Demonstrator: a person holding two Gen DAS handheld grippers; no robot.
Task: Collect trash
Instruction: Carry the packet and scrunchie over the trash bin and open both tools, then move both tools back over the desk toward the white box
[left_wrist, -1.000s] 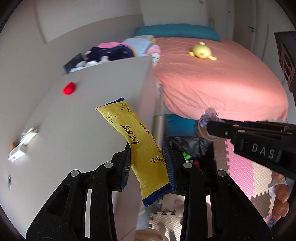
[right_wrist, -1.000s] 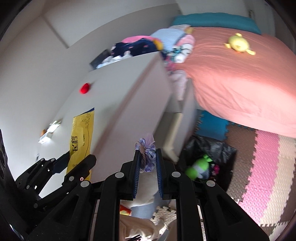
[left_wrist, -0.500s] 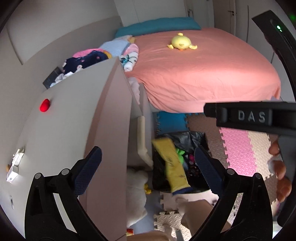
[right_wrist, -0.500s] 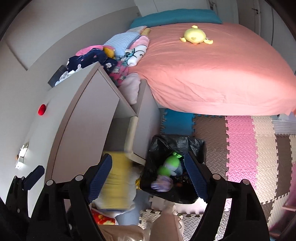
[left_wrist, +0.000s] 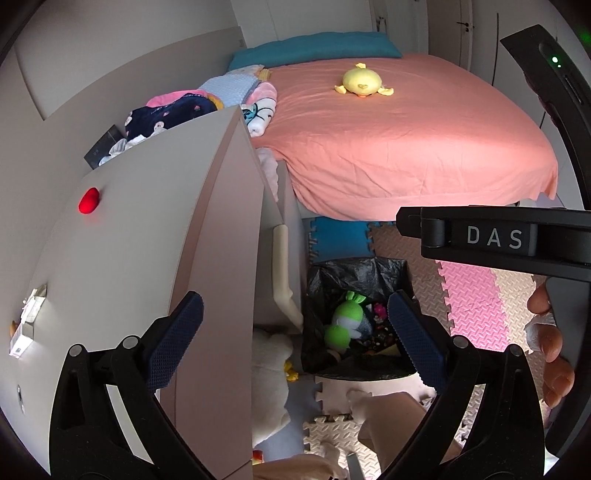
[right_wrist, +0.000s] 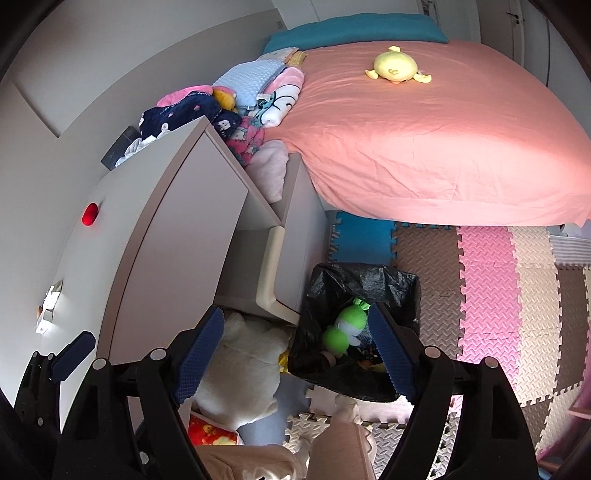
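Bin (right_wrist: 400, 286), lined with a black bag, stands on the foam floor mat beside the white cabinet (left_wrist: 147, 229) and serves as the reference point. Left gripper (left_wrist: 295, 338) is poised above the bin with its jaws spread wide and nothing between them; right gripper (right_wrist: 297, 350) is likewise above the bin, spread and empty. Both have just been opening. Inside the bin lie a green-and-white toy (right_wrist: 345, 328) and mixed small litter, including a yellowish piece near the front wall; individual items there are too dark to identify with certainty. Judgement: the current drop appears complete and both tools are free for another pick. Remaining candidates, well apart from the bin on the tabletop of the cabinet, are a small red object (left_wrist: 88, 200) and some pale scraps (left_wrist: 27, 321) near its far edge; whether either counts as trash cannot be confirmed. A white plush (right_wrist: 243, 365) lies on the floor just beside the bin.
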